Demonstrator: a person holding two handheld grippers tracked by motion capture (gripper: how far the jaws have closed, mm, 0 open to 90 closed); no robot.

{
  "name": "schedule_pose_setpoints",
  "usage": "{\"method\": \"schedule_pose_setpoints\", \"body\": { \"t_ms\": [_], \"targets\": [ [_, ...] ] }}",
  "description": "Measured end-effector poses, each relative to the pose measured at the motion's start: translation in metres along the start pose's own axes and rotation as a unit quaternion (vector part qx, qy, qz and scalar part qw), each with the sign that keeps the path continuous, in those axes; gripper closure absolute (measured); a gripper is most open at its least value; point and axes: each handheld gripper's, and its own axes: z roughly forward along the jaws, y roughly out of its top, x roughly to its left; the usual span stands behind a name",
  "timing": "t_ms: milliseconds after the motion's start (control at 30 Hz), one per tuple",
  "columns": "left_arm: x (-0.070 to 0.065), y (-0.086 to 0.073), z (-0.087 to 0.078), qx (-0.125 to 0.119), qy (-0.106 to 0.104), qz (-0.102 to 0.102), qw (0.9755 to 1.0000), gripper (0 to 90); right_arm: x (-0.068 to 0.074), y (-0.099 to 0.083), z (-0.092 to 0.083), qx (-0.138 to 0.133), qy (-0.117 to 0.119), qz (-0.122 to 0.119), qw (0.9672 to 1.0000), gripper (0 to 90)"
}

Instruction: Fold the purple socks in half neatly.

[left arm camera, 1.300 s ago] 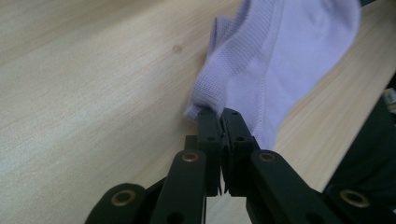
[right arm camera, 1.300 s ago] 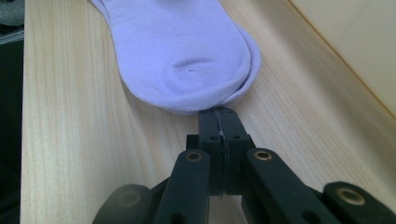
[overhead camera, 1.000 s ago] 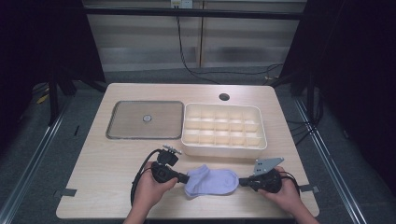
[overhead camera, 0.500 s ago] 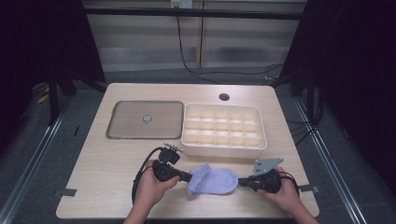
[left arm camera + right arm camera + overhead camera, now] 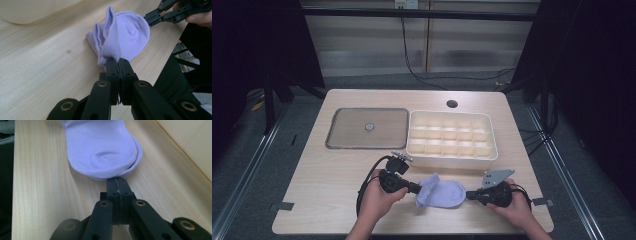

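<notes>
A lavender sock (image 5: 444, 194) lies on the wooden table (image 5: 327, 200) near its front edge, between my two grippers. My left gripper (image 5: 417, 189) is shut on the ribbed cuff (image 5: 111, 47), which stands up in folds off the table. In the left gripper view its jaws (image 5: 117, 60) pinch the knit edge. My right gripper (image 5: 468, 194) is shut at the rounded toe end (image 5: 102, 147), its closed tips (image 5: 117, 180) right at the sock's edge. It also appears across the sock in the left gripper view (image 5: 147, 18).
A cream divided box (image 5: 452, 156) with several empty compartments stands just behind the sock. A flat grey tray (image 5: 332, 142) with a small round knob lies to its left. A round hole (image 5: 452, 104) sits near the table's far edge. Cables trail from both grippers.
My left gripper has shifted slightly right with the cuff, so the sock is shorter and bunched up at that end. The right gripper has stayed still.
</notes>
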Motion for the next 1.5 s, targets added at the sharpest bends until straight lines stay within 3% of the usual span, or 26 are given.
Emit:
{"method": "schedule_pose_setpoints", "body": {
  "t_ms": [400,933,1500],
  "targets": [
    [-0.005,0.006,0.003,0.008,-0.002,0.000,1.0000,88.0,0.002,0.002,0.003,-0.001,0.004,-0.001,1.0000,90.0],
    [-0.010,0.015,0.010,0.019,-0.001,0.016,0.9997,88.1,0.002,0.003,0.004,-0.004,0.009,0.000,0.9999,90.0],
    [-0.019,0.024,0.020,0.017,0.003,0.026,0.9995,88.1,0.002,0.004,0.005,-0.003,0.008,-0.005,1.0000,90.0]
  ]
}}
